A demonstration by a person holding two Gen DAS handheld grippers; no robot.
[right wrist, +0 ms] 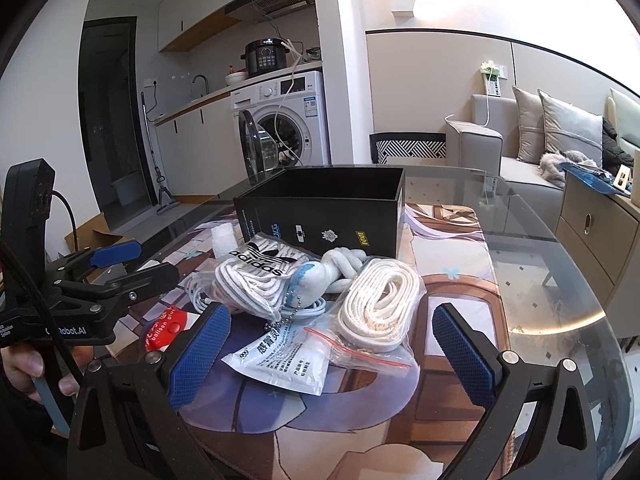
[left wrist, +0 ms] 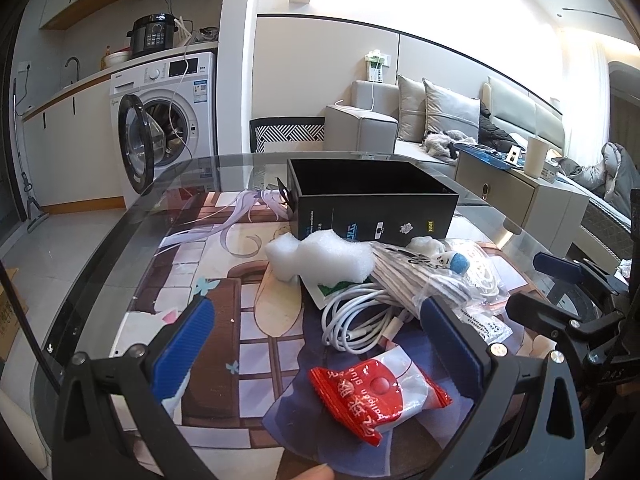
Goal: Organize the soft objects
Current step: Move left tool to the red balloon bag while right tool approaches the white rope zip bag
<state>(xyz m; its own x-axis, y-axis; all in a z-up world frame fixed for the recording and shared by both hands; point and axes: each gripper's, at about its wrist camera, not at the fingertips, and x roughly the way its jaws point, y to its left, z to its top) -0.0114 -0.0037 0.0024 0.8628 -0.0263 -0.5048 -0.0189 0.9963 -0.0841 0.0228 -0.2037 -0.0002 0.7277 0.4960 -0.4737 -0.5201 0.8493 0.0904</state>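
An open black box [left wrist: 372, 204] [right wrist: 320, 208] stands on the glass table behind a pile of soft items. In the left wrist view lie white foam [left wrist: 320, 256], a coiled white cable [left wrist: 360, 320], a bag of striped laces [left wrist: 416, 280] and a red-and-white packet [left wrist: 376, 392]. My left gripper [left wrist: 316, 344] is open, low over the red packet. In the right wrist view lie an adidas lace bag [right wrist: 256, 280], a white plush [right wrist: 340, 264], a zip bag of white laces [right wrist: 380, 304] and a white sachet [right wrist: 280, 360]. My right gripper [right wrist: 332, 348] is open above the sachet and zip bag.
A printed mat [left wrist: 224, 320] lies under the glass. The table's round edge [right wrist: 580, 280] curves at the right. The left gripper [right wrist: 116, 268] shows at the left of the right wrist view. A washing machine [left wrist: 168, 120] and sofa [left wrist: 440, 120] stand beyond.
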